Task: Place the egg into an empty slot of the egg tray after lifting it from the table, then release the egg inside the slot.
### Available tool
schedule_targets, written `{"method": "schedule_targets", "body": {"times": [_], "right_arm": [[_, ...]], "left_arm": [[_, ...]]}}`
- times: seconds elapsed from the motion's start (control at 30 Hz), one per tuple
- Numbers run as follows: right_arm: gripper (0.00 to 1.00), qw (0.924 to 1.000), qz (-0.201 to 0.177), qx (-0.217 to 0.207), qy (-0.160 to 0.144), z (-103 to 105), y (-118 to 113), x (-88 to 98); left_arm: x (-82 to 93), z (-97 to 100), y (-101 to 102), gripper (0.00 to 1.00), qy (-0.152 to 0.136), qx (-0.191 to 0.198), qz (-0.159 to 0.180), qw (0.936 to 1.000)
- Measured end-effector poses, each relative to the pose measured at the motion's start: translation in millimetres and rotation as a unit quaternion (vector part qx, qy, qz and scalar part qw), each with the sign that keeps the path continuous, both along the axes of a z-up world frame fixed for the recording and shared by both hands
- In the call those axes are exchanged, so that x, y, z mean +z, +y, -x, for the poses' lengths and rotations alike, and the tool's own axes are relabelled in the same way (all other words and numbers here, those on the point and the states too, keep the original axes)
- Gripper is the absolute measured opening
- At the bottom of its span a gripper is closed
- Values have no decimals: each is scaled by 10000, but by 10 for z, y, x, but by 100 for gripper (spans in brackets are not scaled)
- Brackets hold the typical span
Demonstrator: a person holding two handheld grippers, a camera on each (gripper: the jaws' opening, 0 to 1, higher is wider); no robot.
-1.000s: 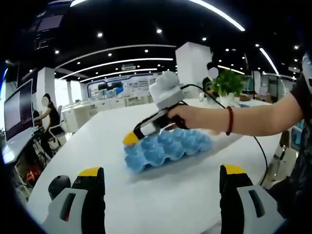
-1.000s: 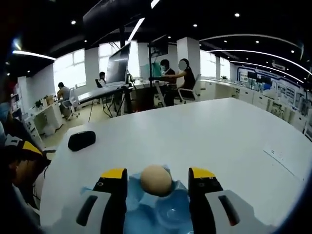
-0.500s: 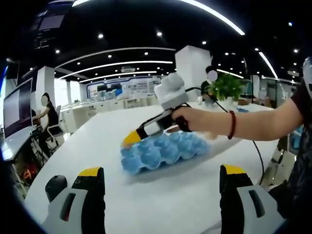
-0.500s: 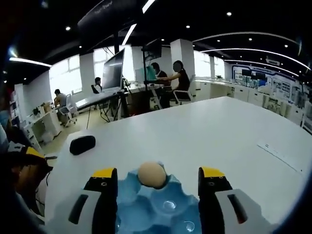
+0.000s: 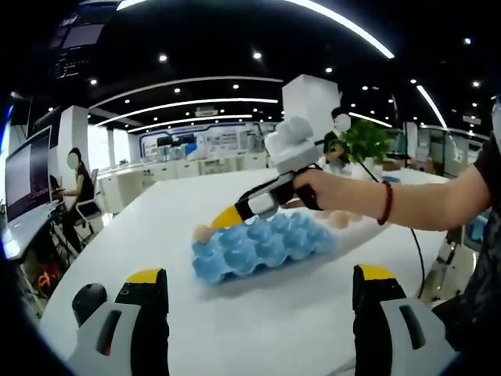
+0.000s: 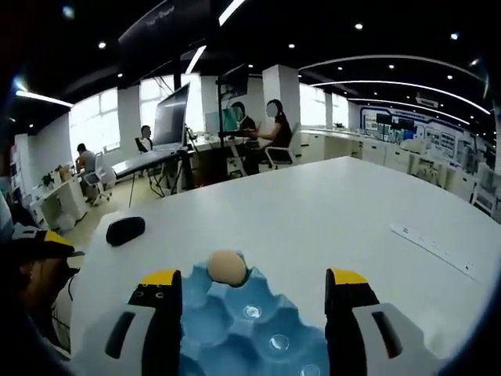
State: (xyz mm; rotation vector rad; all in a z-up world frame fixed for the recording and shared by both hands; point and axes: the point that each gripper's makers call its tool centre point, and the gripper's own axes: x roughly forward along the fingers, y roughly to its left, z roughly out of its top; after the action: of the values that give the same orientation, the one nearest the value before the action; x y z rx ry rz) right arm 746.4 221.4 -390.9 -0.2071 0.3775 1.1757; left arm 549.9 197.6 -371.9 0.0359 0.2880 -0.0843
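While no brand, label or readable writing shows on anything, the one egg sits in a corner slot of the single blue egg tray, which rests on the white table. Seen from the right gripper view, the right gripper has its yellow-tipped jaws spread wide, one to each side of the tray, with the egg lying free between and ahead of them. From the left gripper view, the same gripper slopes down toward the tray's near end, held by a hand whose wrist wears a red bracelet. The left gripper hangs over bare table, its two jaws wide apart and holding nothing. One dark rounded object lies on the table well apart from the tray.
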Motion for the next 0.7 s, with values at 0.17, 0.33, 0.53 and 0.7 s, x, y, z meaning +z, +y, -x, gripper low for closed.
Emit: {"method": "schedule_targets", "body": {"times": [0.17, 0.33, 0.53, 0.7], "right_arm": [[78, 9999, -38, -97, 47, -31, -88, 19], [77, 9999, -32, -153, -19, -17, -196, 49], [77, 9997, 23, -206, -112, -26, -316, 60], [77, 9995, 47, -266, -168, -68, -414, 86]], "left_arm": [[-4, 7, -31, 100, -7, -32, 20, 10000], [-13, 7, -27, 100, 25, 0, -30, 10000], [-17, 6, -42, 100, 21, -22, -33, 10000], [-31, 2, -45, 100, 36, -30, -39, 10000]]}}
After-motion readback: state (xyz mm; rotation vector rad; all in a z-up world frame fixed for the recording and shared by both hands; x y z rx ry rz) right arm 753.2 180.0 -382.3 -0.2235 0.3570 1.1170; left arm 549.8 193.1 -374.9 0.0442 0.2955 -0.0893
